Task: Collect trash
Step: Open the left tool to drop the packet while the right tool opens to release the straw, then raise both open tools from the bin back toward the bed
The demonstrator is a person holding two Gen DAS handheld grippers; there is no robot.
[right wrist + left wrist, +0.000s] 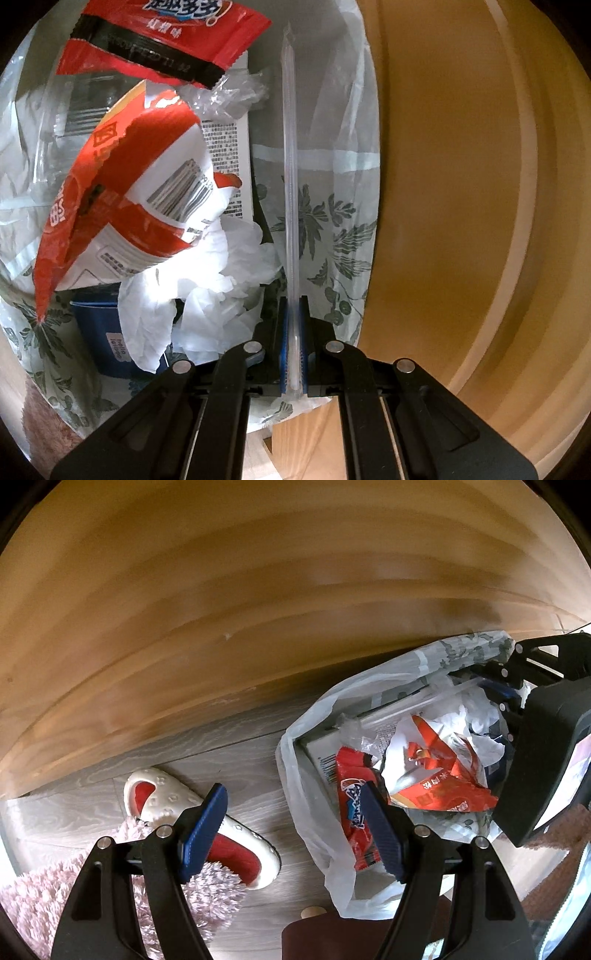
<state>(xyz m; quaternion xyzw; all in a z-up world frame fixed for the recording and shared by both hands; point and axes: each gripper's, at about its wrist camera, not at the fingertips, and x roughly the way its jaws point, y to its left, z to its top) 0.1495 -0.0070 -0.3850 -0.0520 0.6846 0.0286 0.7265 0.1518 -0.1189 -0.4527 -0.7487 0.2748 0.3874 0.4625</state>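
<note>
A thin white plastic bag [306, 760] with a green leaf print [332, 240] lies open on the floor and holds trash. Inside are a red snack wrapper [354, 812], a torn red and white packet [129, 192], crumpled white tissue [207, 280], a printed white box [225, 158] and a blue container [99, 332]. My right gripper [293, 301] is shut on a long clear straw sleeve [290, 166] and points it into the bag's mouth. My left gripper [291, 830] hangs open above the bag's left rim, with no pad pressing on anything. The right gripper [496, 688] also shows at the bag's far side.
A wooden furniture panel [258, 590] runs behind the bag, also seen as wooden panel [461, 184]. On the grey wood-grain floor [229, 746] lie a white and red slipper [166, 797] and pink fluffy fabric [33, 901]. A brown object [314, 938] sits at the bottom edge.
</note>
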